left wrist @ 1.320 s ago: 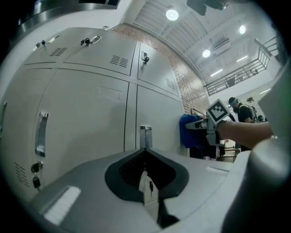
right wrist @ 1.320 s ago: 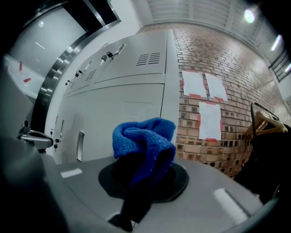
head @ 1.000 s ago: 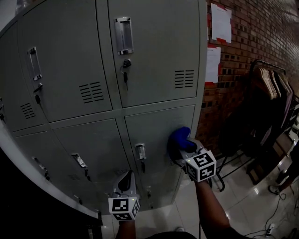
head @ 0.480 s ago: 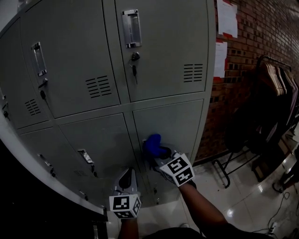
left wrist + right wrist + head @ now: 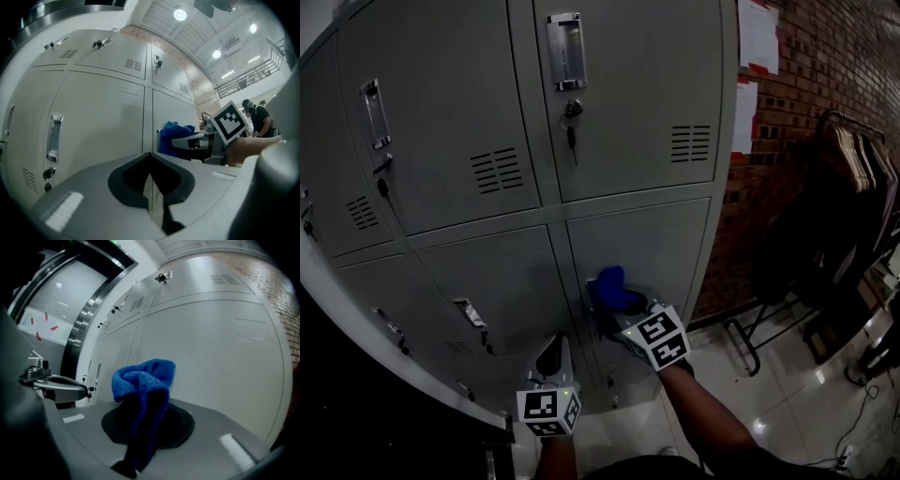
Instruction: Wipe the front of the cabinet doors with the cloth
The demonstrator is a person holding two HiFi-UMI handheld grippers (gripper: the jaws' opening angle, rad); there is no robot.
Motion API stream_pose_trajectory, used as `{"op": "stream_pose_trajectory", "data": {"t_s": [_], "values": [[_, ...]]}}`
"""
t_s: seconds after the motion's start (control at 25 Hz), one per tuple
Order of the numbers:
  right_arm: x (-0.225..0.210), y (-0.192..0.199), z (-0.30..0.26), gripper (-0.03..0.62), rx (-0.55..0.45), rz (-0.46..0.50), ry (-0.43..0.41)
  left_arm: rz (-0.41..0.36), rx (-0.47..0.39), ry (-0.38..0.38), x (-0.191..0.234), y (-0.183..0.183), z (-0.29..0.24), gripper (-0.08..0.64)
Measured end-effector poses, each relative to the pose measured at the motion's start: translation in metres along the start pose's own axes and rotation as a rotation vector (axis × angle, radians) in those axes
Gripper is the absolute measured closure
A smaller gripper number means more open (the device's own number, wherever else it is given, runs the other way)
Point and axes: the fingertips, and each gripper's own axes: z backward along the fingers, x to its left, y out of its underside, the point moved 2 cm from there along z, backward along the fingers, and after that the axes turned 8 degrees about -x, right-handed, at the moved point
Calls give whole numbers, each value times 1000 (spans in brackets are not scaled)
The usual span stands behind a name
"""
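Right claw (image 5: 615, 306) closed on a blue cloth (image 5: 612, 285); in the right gripper view the cloth (image 5: 143, 378) bunches up out of the shut jaws of the claw (image 5: 142, 425), with a dark fold trailing down between them.

Cloth sits against the lower right door (image 5: 656, 246) of the grey metal locker cabinet (image 5: 487, 84), near that door's left edge. From the left gripper view the cloth (image 5: 175, 137) is just beside the door's latch handle (image 5: 158, 134). It looks pressed to the door face, though actual contact is hard to confirm.

Left claw (image 5: 551, 345) held lower and to the left, close to the lower left door (image 5: 502, 281) but apart from it. Its jaws are together with nothing between them, and the claw (image 5: 150, 169) points toward the seam between the two lower doors.

Upper right door has a key (image 5: 570, 120) hanging in the lock under its handle.

To the right of the cabinet: brick wall (image 5: 830, 56) with paper sheets (image 5: 757, 37) pinned up, a garment rack (image 5: 853, 164) with hangers, and a glossy tiled floor (image 5: 787, 408).
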Motion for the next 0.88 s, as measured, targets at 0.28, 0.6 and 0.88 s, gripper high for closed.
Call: {"op": "stream_pose_trajectory", "data": {"t_s": [0.28,0.6,0.88], "values": [[-34,13,24,540,21,-8,81,6,5,26,-11,4,-5,548],[-77,25,55,540,53,-14,187,8,8,54,-25,6,-12,548],[-117,38,84,540,80,-31,293,10,12,74,-37,9,-16,548]]}}
